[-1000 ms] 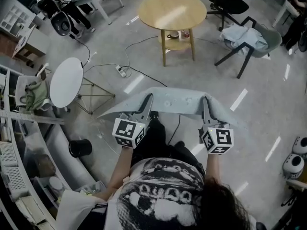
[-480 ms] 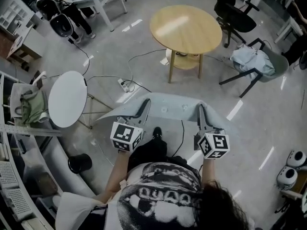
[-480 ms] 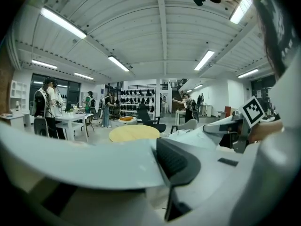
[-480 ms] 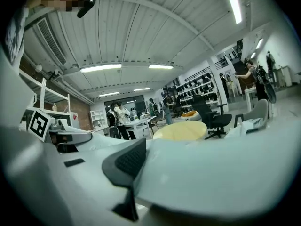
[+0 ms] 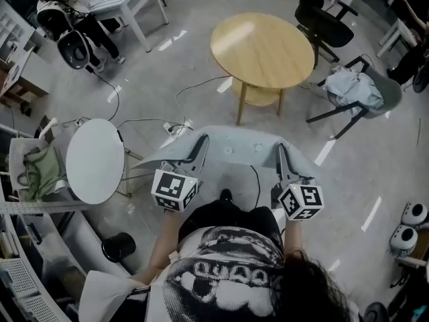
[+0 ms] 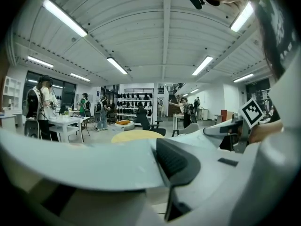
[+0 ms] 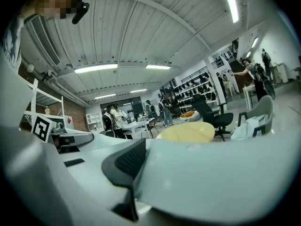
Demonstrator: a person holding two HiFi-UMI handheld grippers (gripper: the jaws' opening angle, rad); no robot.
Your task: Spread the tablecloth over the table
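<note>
On the near side of the round wooden desk (image 5: 263, 42), well apart from it and not touching it: a pale tablecloth (image 5: 244, 141) held up in the air, stretched flat between the two grippers. Left gripper (image 5: 203, 141) clamped on the cloth's left edge, jaws pinching the fabric. Right gripper (image 5: 280, 150) likewise clenched on the right edge. Between cloth and desk, on the floor: a black cable (image 5: 201, 83) looping toward a white power strip (image 5: 177, 127). Right of the wooden desk, near it: a chair (image 5: 385, 96) with a light garment (image 5: 352, 86) heaped on the seat. Beyond the desk, toward its far right: a black office chair (image 5: 328, 22). Left of the desk and nearer the person: a small white round desk (image 5: 94, 159), with a black bin (image 5: 118, 247) nearer again.
</note>
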